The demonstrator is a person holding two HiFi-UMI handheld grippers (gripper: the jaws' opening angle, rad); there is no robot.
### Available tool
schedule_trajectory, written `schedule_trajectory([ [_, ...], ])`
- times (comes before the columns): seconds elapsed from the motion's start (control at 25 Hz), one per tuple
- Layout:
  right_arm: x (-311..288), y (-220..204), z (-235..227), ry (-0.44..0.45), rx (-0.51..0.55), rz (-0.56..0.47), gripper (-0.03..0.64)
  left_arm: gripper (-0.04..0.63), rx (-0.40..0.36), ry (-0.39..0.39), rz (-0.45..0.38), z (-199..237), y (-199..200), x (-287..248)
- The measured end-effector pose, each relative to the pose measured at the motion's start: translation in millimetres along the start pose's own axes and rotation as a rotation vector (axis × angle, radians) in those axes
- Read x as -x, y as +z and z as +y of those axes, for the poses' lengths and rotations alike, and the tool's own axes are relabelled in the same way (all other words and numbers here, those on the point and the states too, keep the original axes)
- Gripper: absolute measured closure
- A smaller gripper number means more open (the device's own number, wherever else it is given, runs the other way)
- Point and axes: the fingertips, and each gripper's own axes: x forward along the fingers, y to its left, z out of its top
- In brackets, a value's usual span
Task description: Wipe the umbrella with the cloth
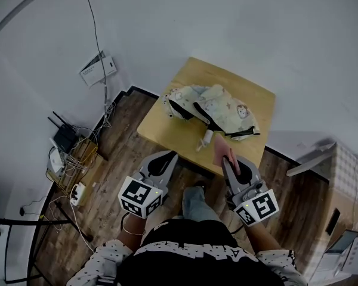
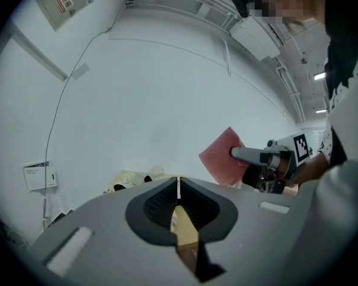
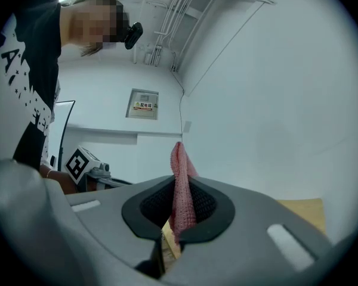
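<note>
Right gripper [image 1: 226, 158] clamped on the pink cloth [image 1: 220, 150]; the right gripper view has the cloth edge-on, a narrow fold standing up out of the jaws. It hangs at the near edge of the tabletop [image 1: 160, 128] with the cloth over that edge, close to the umbrella [image 1: 218, 113]; contact cannot be told. Left gripper [image 1: 167, 155] has its jaws pressed together with nothing between them. It sits over the wood floor [image 1: 125, 137] just off the same edge, beside the right gripper and apart from the umbrella. Umbrella is folded, cream with small printed figures and black straps. It lies across the middle of the tabletop, white handle [image 1: 206, 138] pointing toward the near edge. Left gripper view shows the cloth as a flat pink square held up against the white wall [image 1: 238, 28]. Router [image 1: 64, 139] and a tangle of cables [image 1: 77, 159] are on the floor at left by the wall.
</note>
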Motion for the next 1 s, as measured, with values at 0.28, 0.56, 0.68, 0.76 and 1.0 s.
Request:
schedule_trajectory([
  [0.28,-40.4,6.3,-42.2,-0.019,0.008,-0.030,0.584,0.594,-0.008,0.017,0.008,33.1,9.5,-30.3],
  [0.56,-66.5,2.3,-93.2,-0.049,0.007,-0.005,0.584,0.591,-0.014,-0.007,0.048,55.1,6.9,-85.1],
  [0.68,-76.3,-0.4,-114.5,-0.066,0.016,0.008,0.584,0.554,-0.012,-0.015,0.059,64.2,1.5,-109.3],
  [0.76,-81.8,-2.0,-128.5,-0.075,0.021,0.016,0.584,0.549,-0.023,-0.017,0.079,69.0,-3.7,-124.9],
  [1.0,-91.7,-7.1,-169.7,-0.109,0.011,0.023,0.584,0.535,-0.073,-0.018,0.159,81.0,-24.8,-167.3],
])
